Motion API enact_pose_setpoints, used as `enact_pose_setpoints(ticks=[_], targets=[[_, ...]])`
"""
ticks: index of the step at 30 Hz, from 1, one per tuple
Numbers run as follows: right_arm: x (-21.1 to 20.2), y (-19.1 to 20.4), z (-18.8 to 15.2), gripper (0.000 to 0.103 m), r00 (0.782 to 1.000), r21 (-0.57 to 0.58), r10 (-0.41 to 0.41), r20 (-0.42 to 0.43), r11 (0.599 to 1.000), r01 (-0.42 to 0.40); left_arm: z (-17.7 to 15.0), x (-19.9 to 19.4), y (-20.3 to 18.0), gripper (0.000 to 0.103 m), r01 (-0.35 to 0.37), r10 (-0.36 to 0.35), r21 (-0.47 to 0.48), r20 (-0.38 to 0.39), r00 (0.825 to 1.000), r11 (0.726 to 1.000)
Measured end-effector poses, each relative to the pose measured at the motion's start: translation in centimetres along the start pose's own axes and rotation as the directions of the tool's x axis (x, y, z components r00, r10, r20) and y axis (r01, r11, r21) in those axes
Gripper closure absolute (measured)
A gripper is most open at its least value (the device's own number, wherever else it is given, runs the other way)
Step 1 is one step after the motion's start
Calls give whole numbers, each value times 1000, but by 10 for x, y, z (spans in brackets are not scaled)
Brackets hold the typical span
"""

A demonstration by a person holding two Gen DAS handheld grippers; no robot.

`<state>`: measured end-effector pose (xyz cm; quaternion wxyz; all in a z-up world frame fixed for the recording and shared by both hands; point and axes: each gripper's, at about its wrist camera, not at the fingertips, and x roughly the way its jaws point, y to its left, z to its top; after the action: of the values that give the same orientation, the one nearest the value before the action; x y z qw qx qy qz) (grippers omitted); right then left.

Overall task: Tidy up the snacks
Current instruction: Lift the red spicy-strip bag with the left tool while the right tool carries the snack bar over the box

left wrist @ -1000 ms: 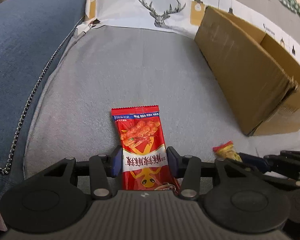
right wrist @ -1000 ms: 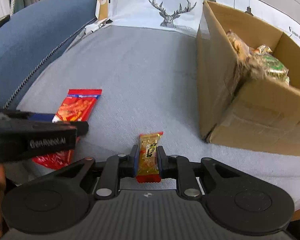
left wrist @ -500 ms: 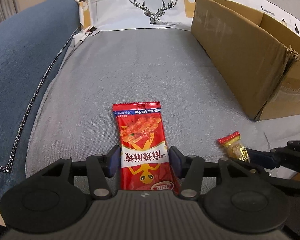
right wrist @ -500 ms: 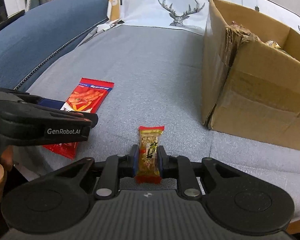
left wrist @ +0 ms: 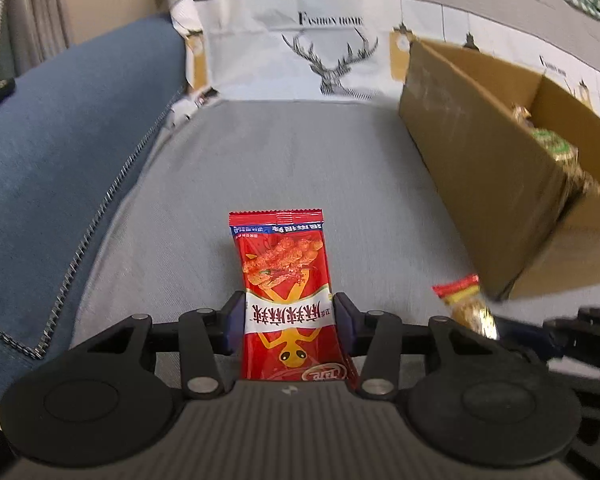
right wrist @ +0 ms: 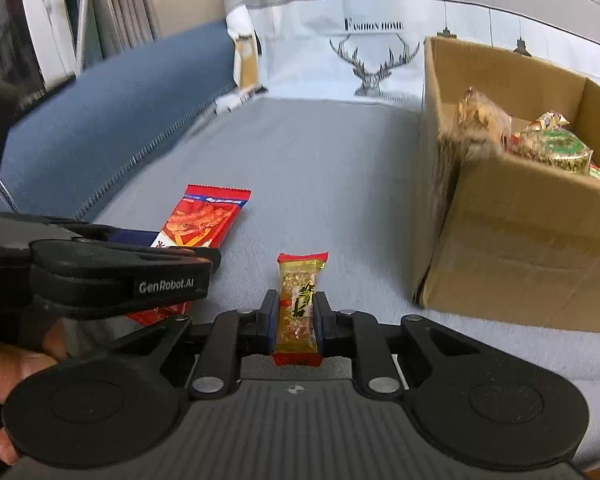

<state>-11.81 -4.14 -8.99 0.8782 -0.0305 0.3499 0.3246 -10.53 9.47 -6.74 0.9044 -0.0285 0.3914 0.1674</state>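
My left gripper (left wrist: 288,316) is shut on a red snack packet (left wrist: 286,280) and holds it above the grey sofa seat (left wrist: 300,168). The packet also shows in the right wrist view (right wrist: 204,220), held by the left gripper (right wrist: 188,254). My right gripper (right wrist: 296,312) is shut on a small yellow candy bar (right wrist: 300,300) with red ends, also lifted. The bar shows at the right of the left wrist view (left wrist: 465,306). An open cardboard box (right wrist: 519,216) stands to the right with several snacks (right wrist: 551,148) inside.
A blue cushion (left wrist: 72,152) with a chain trim lies at the left. A white cloth with a deer print (left wrist: 331,60) covers the sofa back. The box (left wrist: 479,168) takes up the right side of the seat.
Both grippers have risen off the seat with their snacks held. The views now look higher, into the open box.
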Motion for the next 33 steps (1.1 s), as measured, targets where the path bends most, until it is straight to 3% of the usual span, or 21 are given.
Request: enact_pose_setpoints(ticks=[8, 13, 18, 22, 33], targets=[[-27, -5, 9, 85, 994, 3, 64, 88, 998, -65, 37, -21, -28, 52, -47, 47, 6, 20, 999, 999], [-52, -14, 15, 85, 977, -7, 79, 198, 997, -79, 66, -34, -39, 52, -27, 27, -9, 82, 996, 1000], [-66, -32, 14, 85, 960, 14, 68, 271, 997, -75, 86, -35, -44, 52, 12, -9, -51, 69, 998, 999], [-75, -43, 16, 85, 945, 20, 60, 321, 997, -70, 84, -30, -46, 52, 20, -16, -64, 66, 998, 998], [-72, -56, 19, 85, 940, 57, -11, 341, 998, -9, 54, -24, -22, 52, 107, -96, -120, 95, 991, 987]])
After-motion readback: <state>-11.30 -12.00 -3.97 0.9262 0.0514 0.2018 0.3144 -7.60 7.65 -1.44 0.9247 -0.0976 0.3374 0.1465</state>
